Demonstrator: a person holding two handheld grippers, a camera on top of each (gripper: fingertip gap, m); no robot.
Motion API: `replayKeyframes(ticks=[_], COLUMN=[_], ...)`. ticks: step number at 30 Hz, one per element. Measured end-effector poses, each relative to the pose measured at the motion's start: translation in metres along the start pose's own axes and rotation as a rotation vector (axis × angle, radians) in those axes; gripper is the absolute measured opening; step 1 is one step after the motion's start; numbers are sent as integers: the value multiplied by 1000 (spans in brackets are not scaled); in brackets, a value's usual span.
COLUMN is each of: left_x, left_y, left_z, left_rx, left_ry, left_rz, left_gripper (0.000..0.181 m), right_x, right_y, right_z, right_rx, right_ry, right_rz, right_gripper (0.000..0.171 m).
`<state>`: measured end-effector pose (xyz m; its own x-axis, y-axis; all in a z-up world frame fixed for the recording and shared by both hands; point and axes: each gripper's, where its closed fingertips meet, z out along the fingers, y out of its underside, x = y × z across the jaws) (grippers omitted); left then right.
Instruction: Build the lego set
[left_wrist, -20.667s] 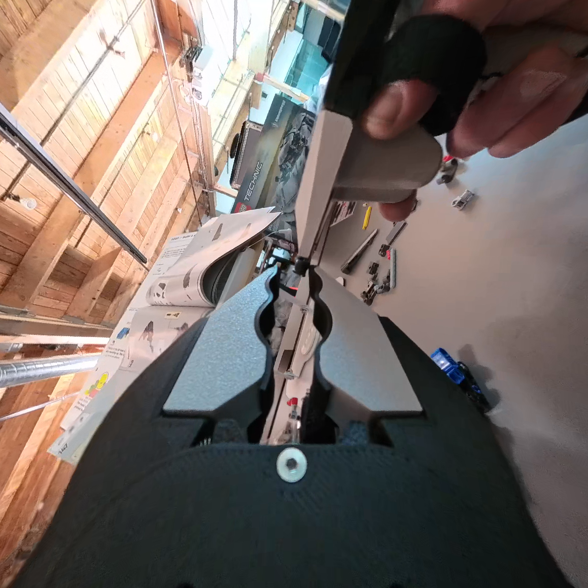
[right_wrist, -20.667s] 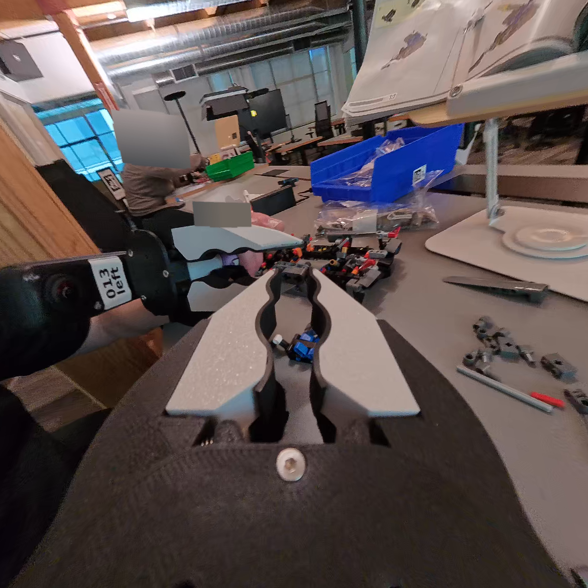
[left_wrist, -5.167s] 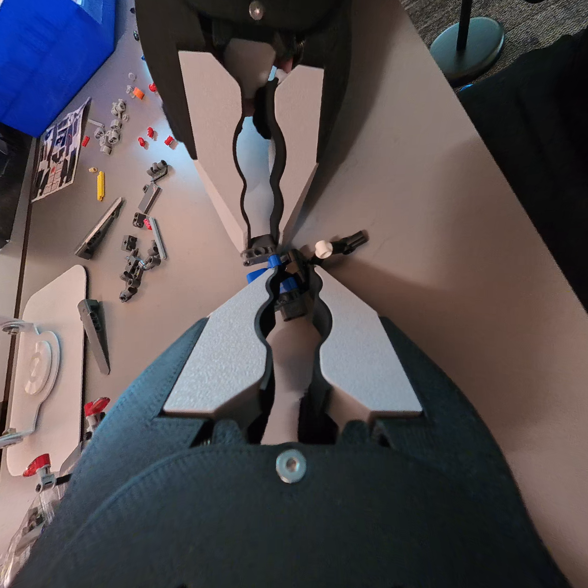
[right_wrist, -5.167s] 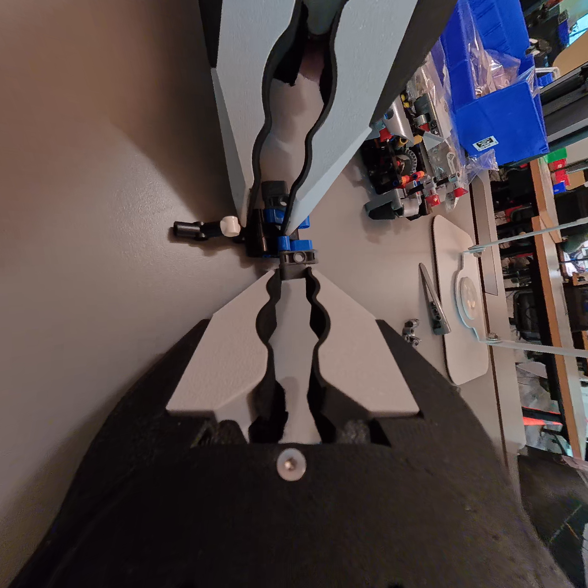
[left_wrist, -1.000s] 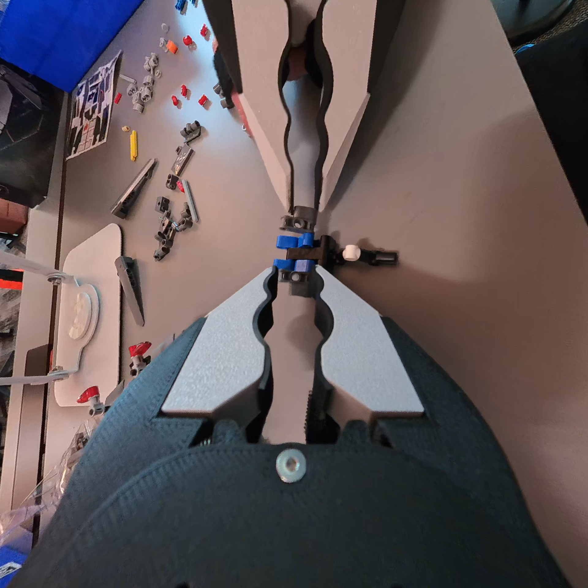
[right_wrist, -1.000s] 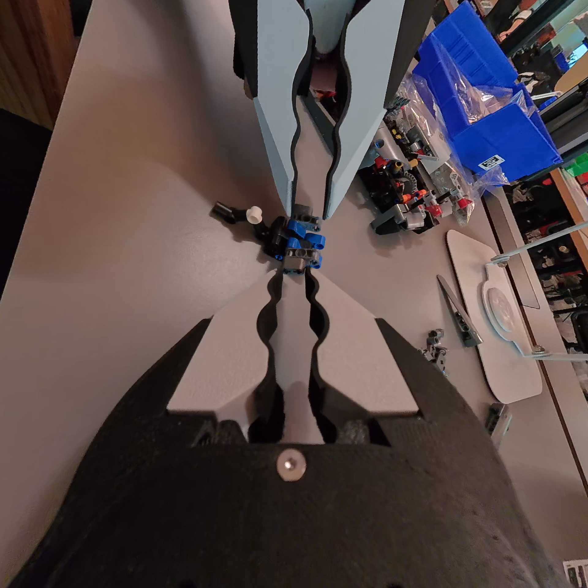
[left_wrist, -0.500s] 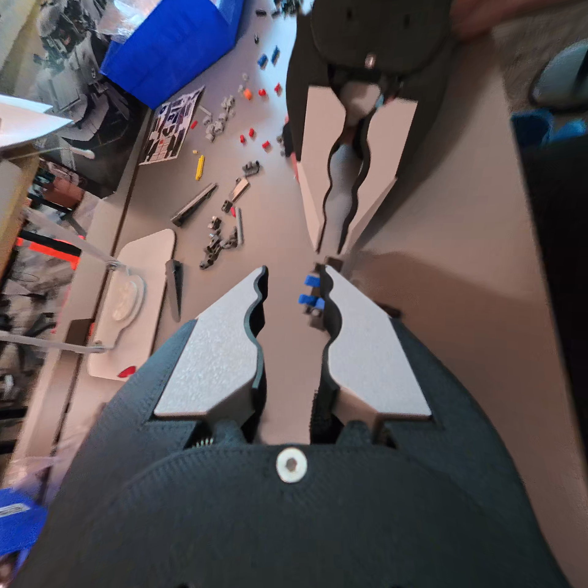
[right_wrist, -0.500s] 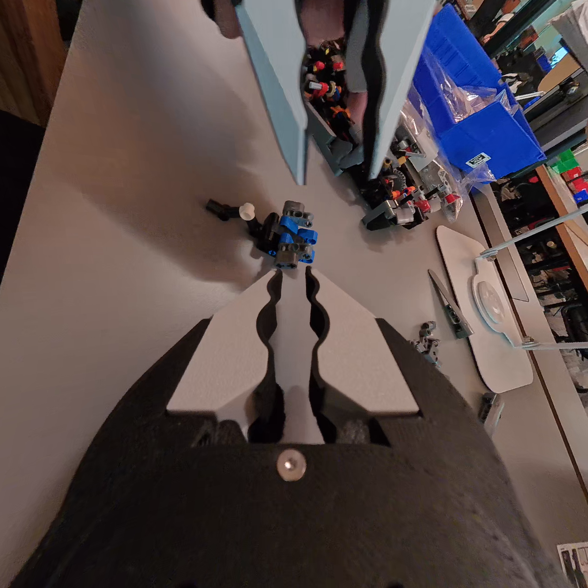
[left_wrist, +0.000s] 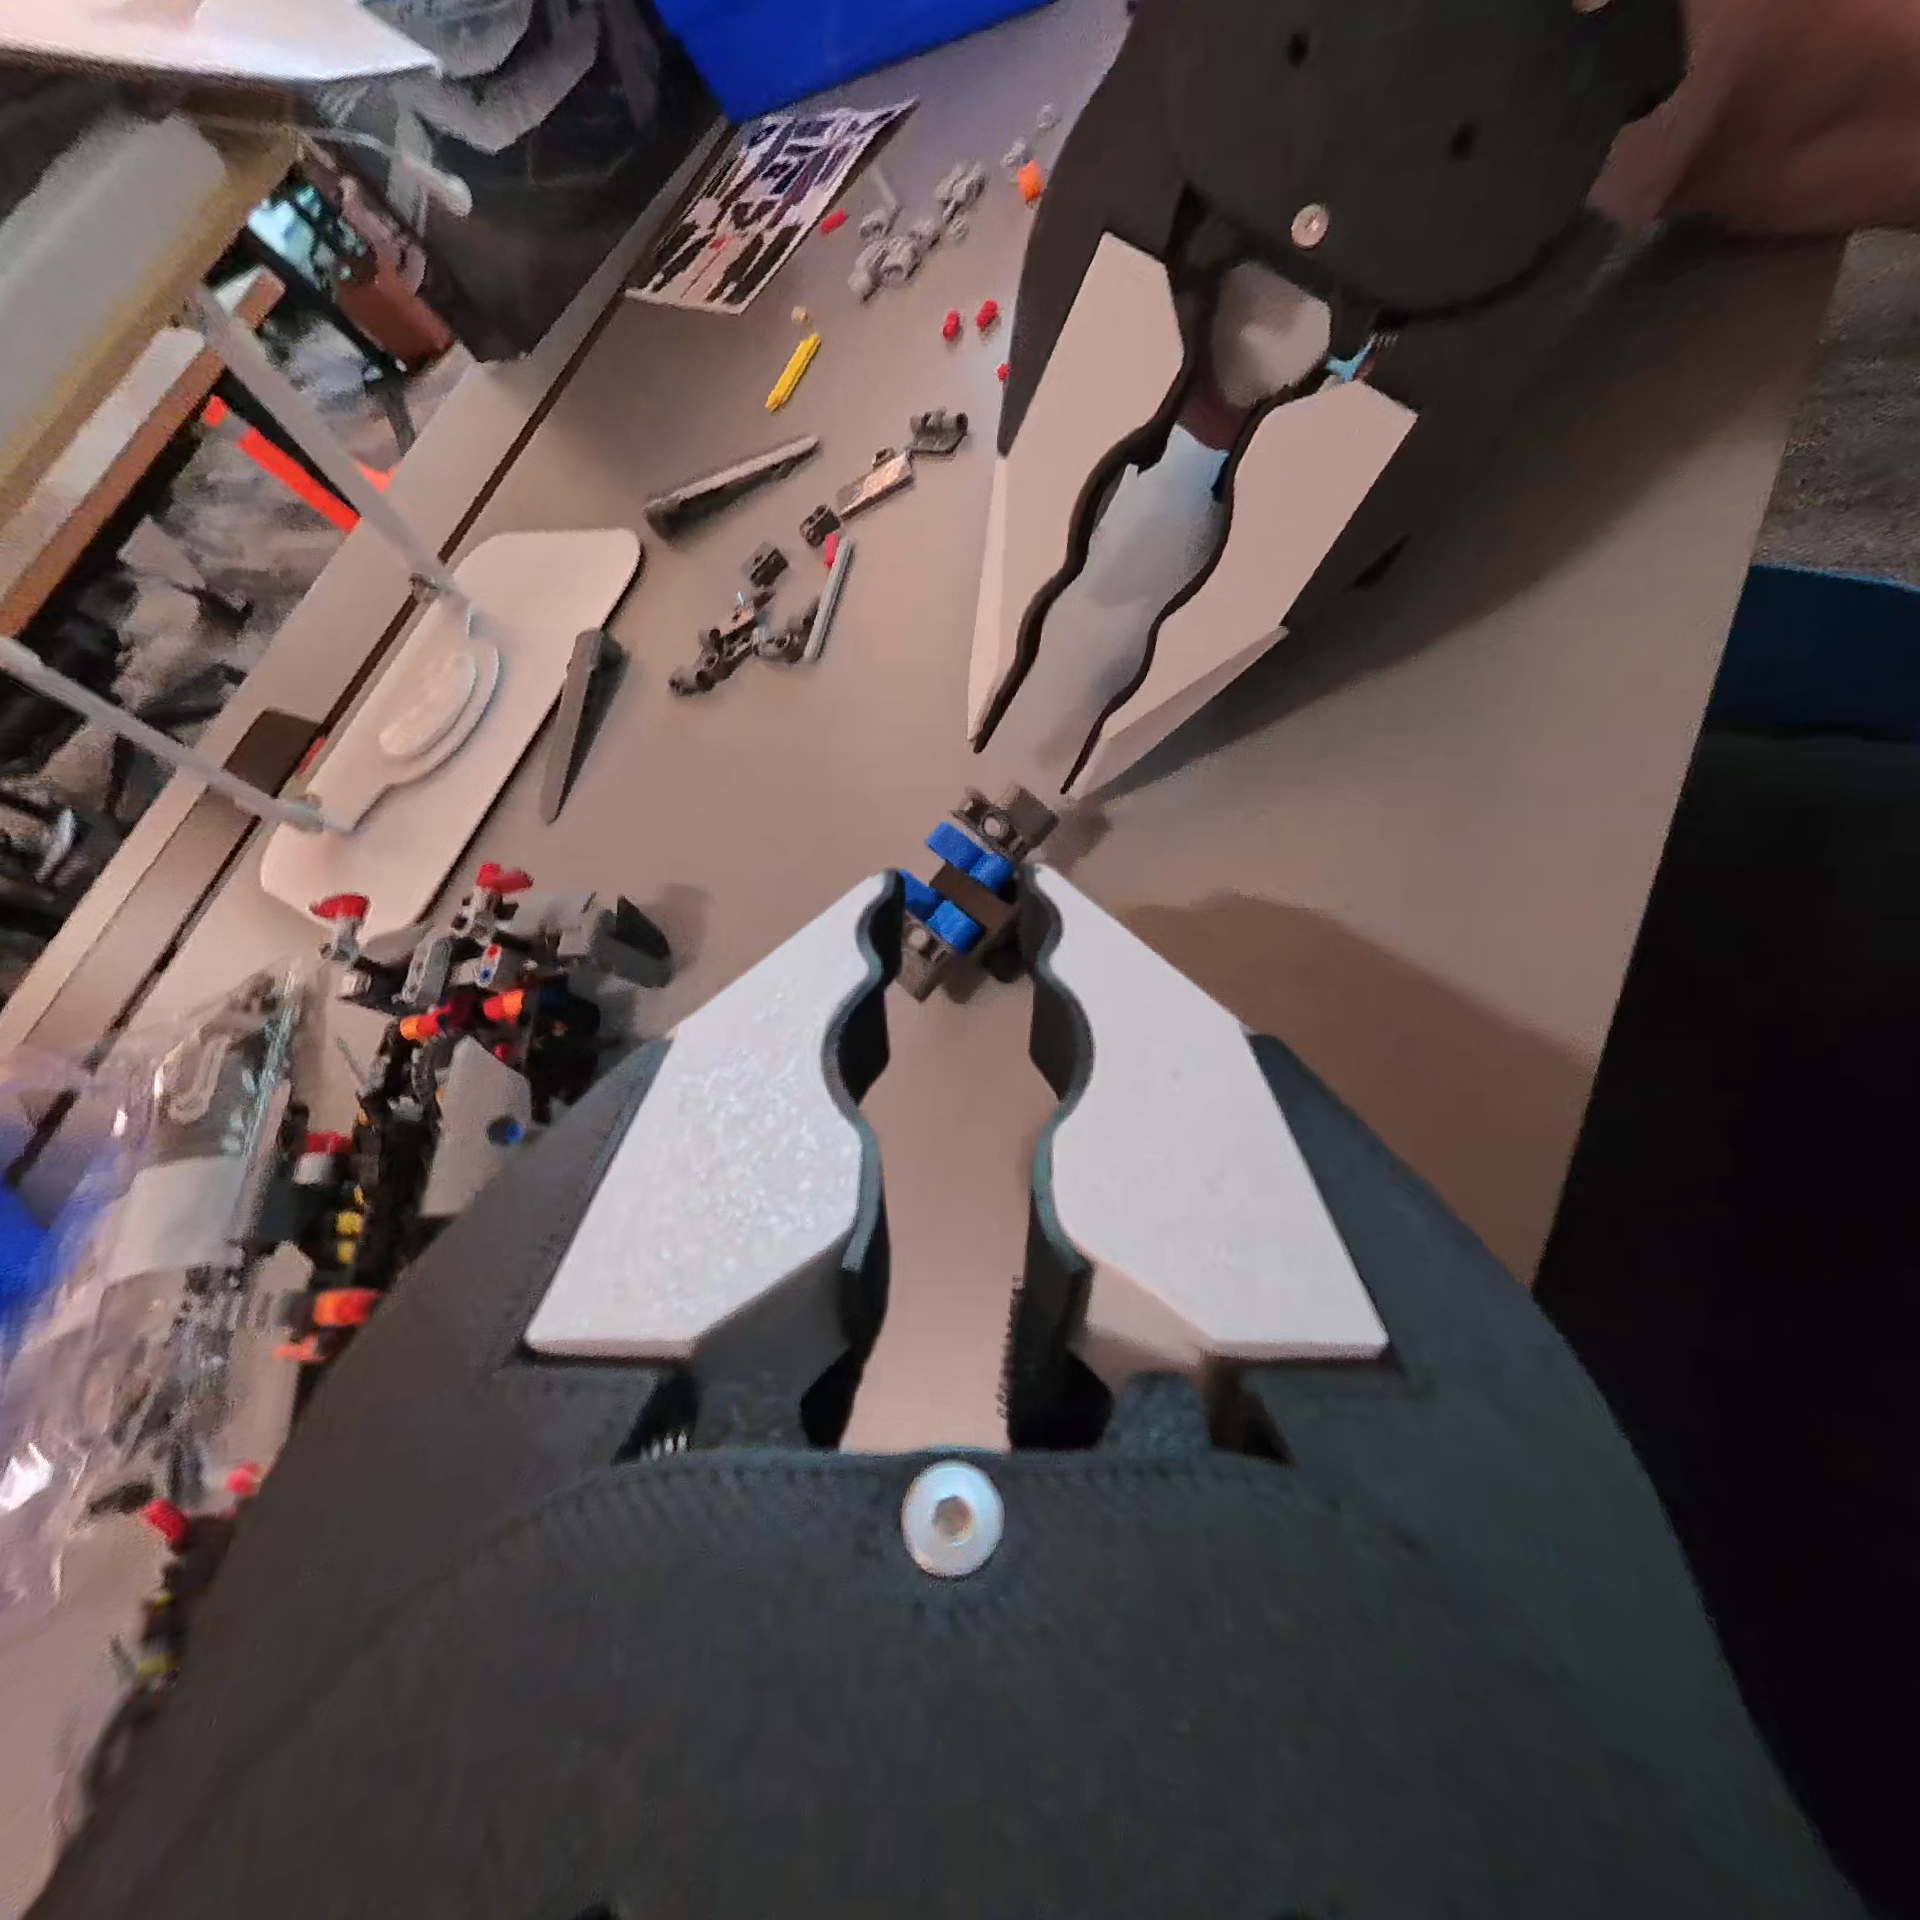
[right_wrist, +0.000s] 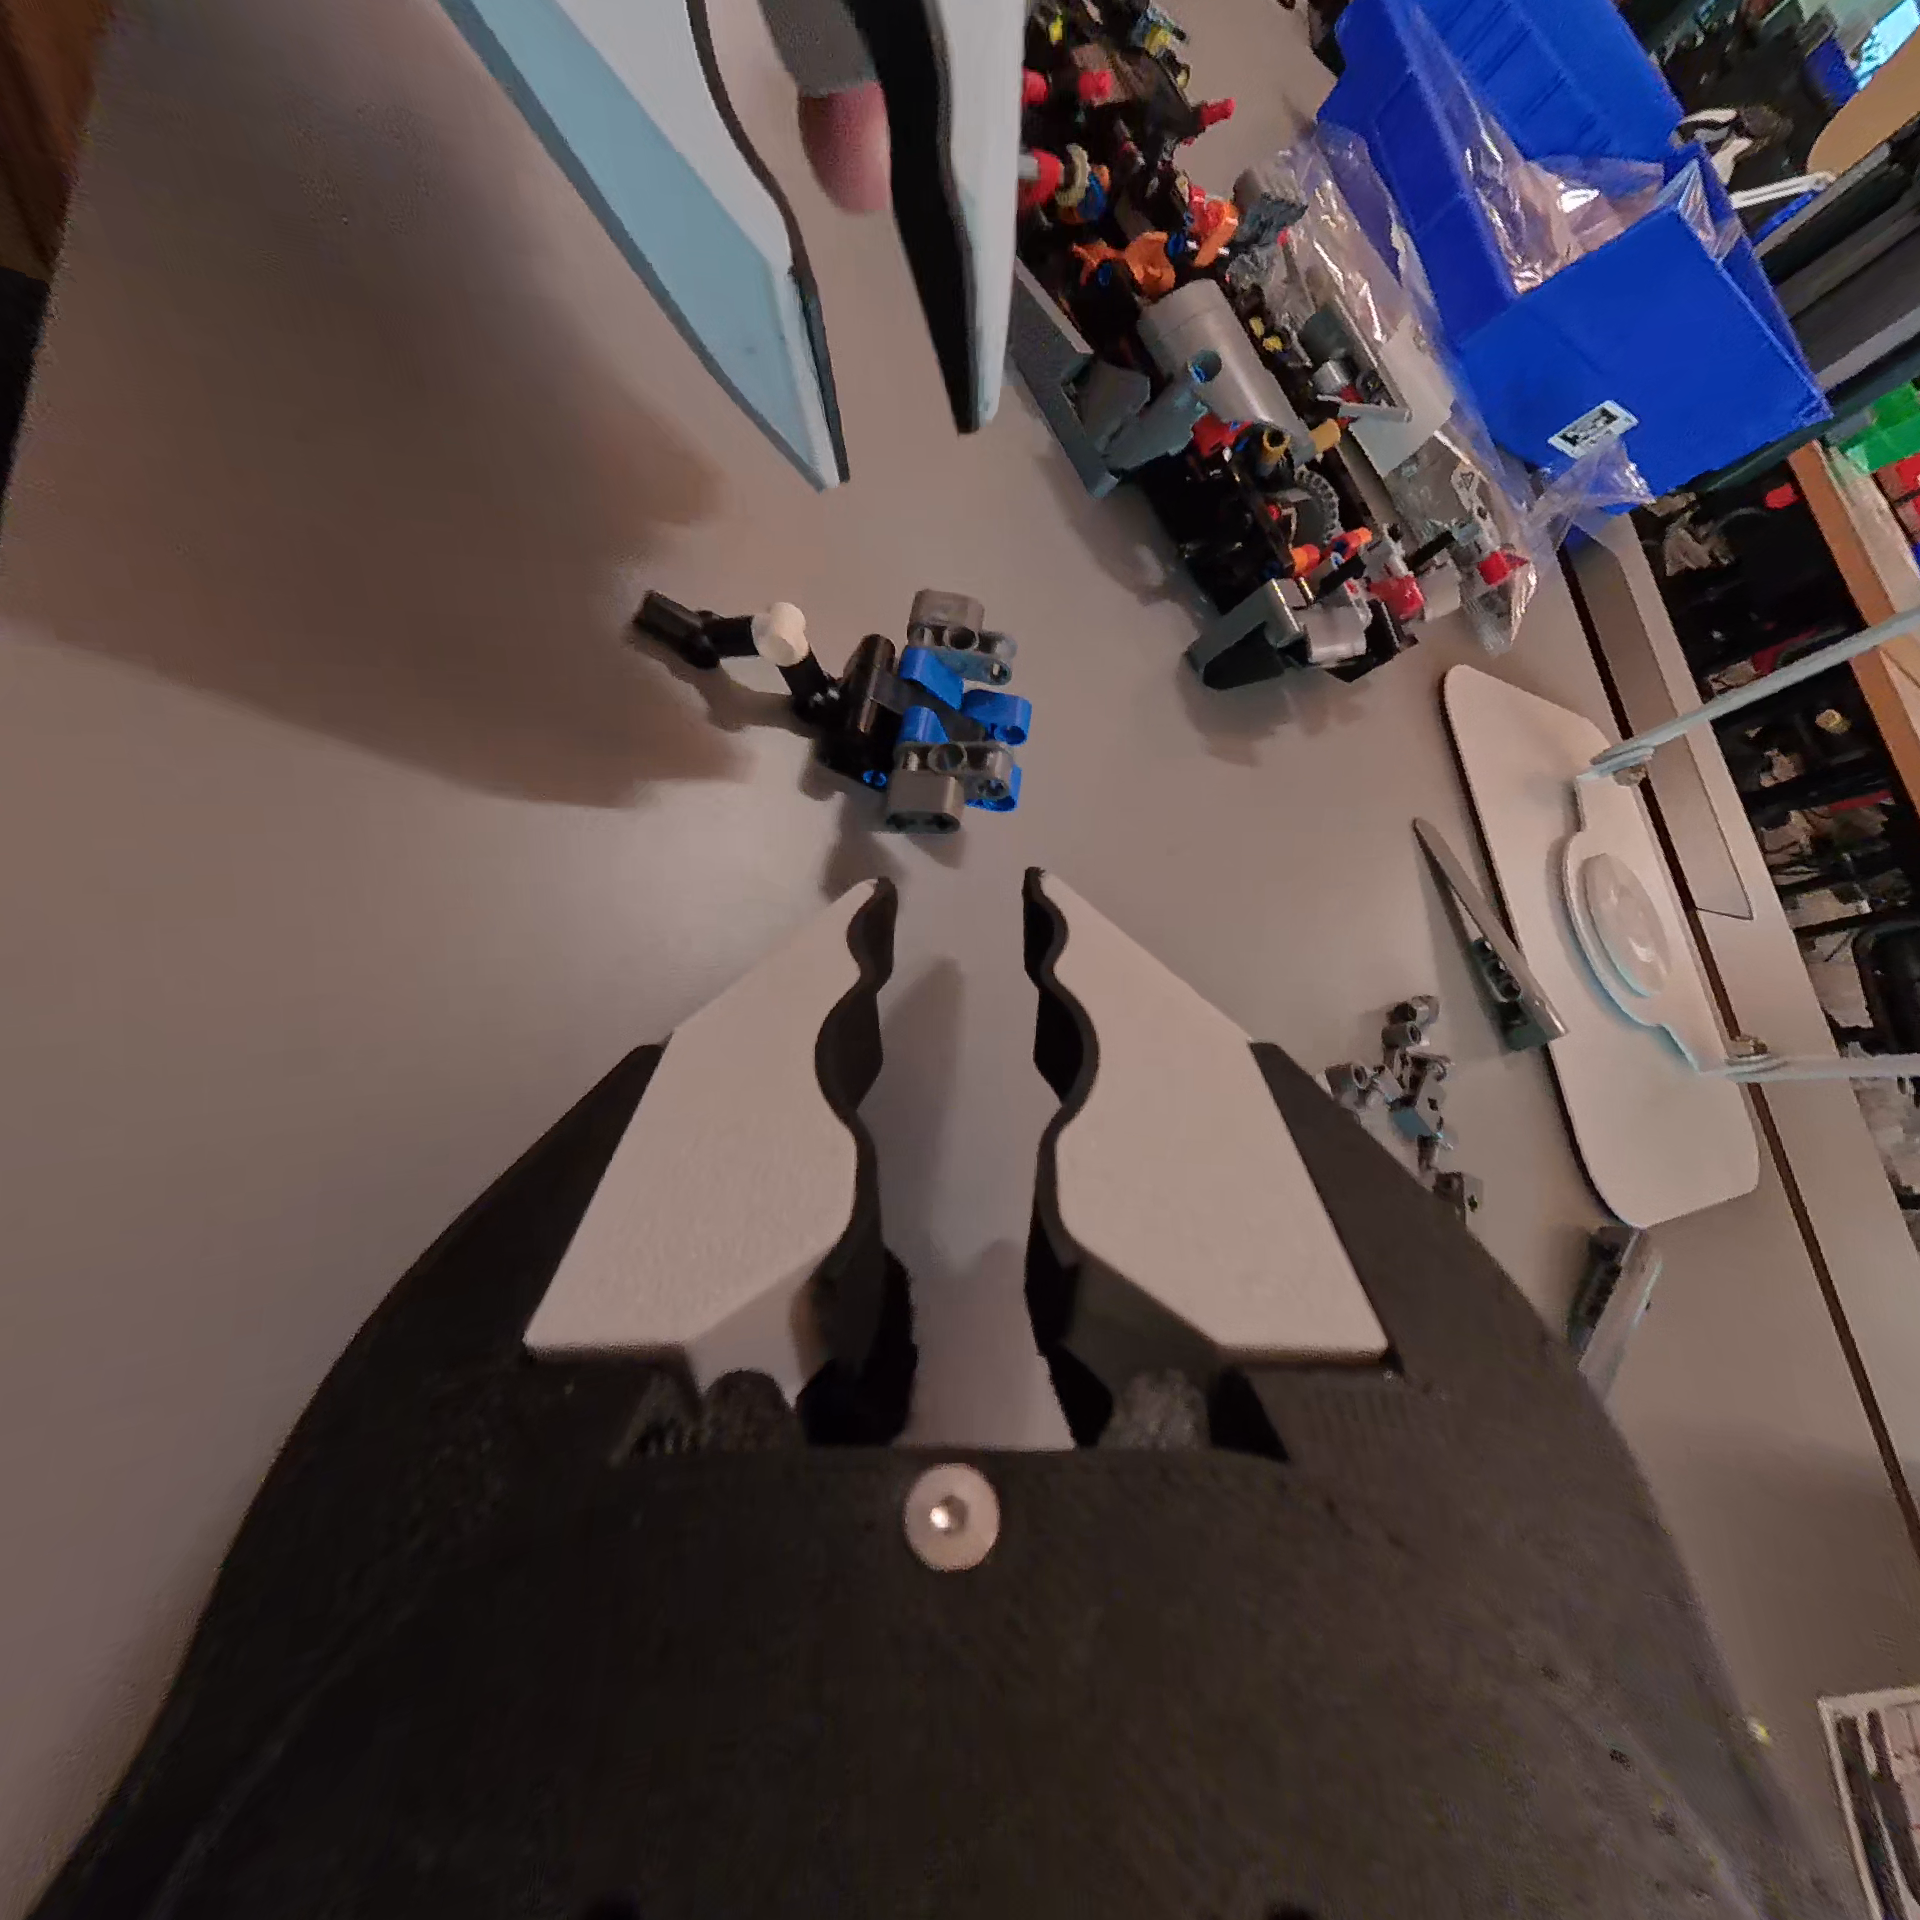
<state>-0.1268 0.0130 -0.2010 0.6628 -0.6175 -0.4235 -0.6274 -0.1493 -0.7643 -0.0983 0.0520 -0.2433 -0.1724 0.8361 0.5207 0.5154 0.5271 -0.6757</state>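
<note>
Both grippers stand spread, holding nothing: the left gripper (left_wrist: 958, 902) and the right gripper (right_wrist: 956, 883) face each other over the grey table (right_wrist: 364, 935). Between them lies the small blue-and-black lego assembly (right_wrist: 925, 717), free on the tabletop. A larger half-built model (right_wrist: 1268, 499) sits beside a blue bin (right_wrist: 1621, 312).

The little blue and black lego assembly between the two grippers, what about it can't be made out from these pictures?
- Left wrist view: the left gripper fingers cover the lego assembly near end; whether they touch it is unclear.
- Left wrist view: motion blur hides its pin holes.
- Right wrist view: its underside on the table is out of sight.
- Right wrist view: the right gripper is open, short of it.
</note>
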Motion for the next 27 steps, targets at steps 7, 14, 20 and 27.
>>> replayKeyframes(ticks=[7, 14, 20, 27], left_x=[13, 20, 26, 20], left_y=[7, 12, 15, 23], left_z=[-6, -8, -6, 9], left_rx=[-34, -69, -80, -125], left_ry=[-99, -153, -162, -158], left_rz=[-7, 12, 2, -16], left_gripper=[26, 29, 31, 29], right_x=[-4, -11, -10, -10], right_y=[-3, -8, -6, -9], right_z=[3, 1, 2, 0], right_rx=[5, 33, 24, 44], right_ry=[-6, -40, -30, -37], right_rz=[-9, -25, -32, -29], right_gripper=[17, 15, 16, 17])
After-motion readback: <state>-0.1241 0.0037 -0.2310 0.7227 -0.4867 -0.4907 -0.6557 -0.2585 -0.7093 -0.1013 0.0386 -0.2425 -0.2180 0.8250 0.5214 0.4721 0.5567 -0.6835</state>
